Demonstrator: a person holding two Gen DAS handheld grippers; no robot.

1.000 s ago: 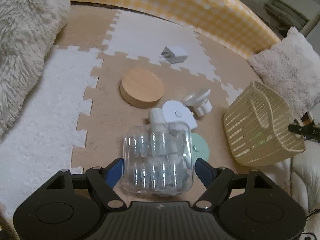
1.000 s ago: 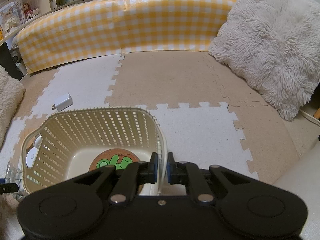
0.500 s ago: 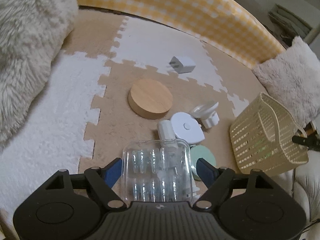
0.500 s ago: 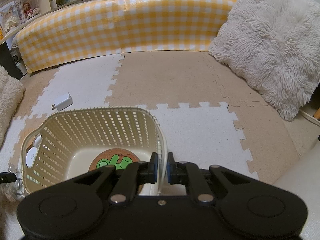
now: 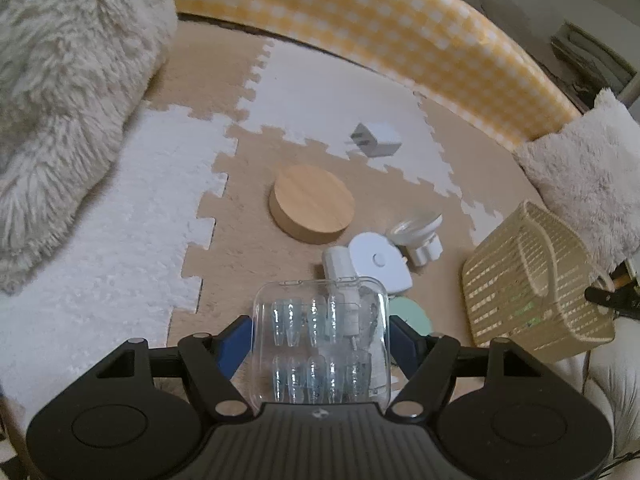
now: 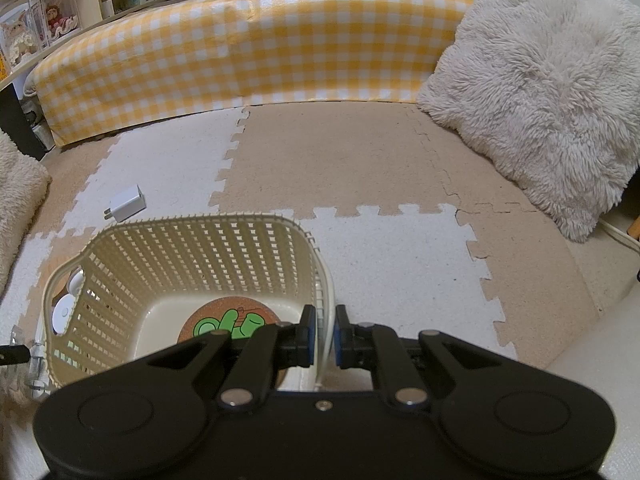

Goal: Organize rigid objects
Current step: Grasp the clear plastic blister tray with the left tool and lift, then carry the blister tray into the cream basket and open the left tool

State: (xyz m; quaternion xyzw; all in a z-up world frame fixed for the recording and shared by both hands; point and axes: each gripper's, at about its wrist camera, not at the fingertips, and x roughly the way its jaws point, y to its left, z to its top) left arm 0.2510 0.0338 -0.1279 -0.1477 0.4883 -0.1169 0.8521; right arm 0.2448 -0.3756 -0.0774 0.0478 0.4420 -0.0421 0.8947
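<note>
Jaws on my left gripper (image 5: 320, 338) are clamped on the two long sides of a clear rounded-rectangular plastic case (image 5: 322, 340) holding two rows of pale blue nail tips. Its long axis runs straight ahead along my fingers, toward 12 o'clock, and it sits flat and level above the beige-and-white foam puzzle-mat floor (image 5: 120, 240).

Past its far end, at 12 to 1 o'clock, lies a cluster: a small white cylindrical bottle (image 5: 337, 262), a white rounded disc-shaped device (image 5: 380, 260), a silvery-white lamp-like piece on its side (image 5: 418, 236) and a mint-green round disc (image 5: 410, 314) partly hidden by the case. A round light-wood disc (image 5: 312, 203) lies further out, with a white cube wall charger (image 5: 377, 140) beyond it.

At 3 o'clock stands the cream slotted plastic basket (image 5: 528, 280). My right gripper (image 6: 322, 338) pinches its near rim between narrow jaws; a brown round coaster with a green figure (image 6: 230, 322) lies on the basket floor.
</note>
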